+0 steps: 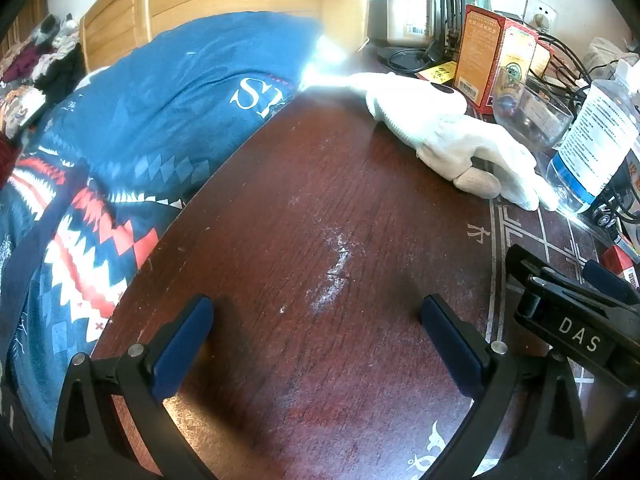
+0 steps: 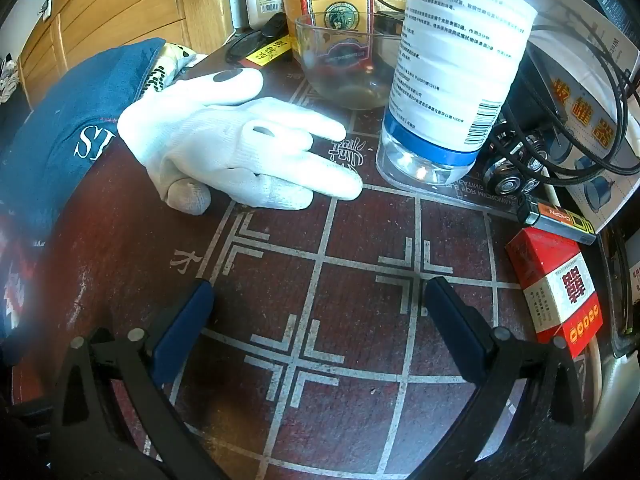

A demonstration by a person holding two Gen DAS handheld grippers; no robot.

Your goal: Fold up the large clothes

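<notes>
Both grippers [image 1: 318, 326] [image 2: 318, 306] low over table [image 1: 280, 220], fingers apart, seemingly empty.

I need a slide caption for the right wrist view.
Open right claw above table, facing white glove and bottle.

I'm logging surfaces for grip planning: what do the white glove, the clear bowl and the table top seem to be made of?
White glove: knitted cotton-like fabric, matte; fine ribbed weave shows.
Clear bowl: probably glass, possibly plastic; transparent, glossy.
Table top: dark red-brown wood or veneer, worn; grain lines and pale scuffs show.
</notes>
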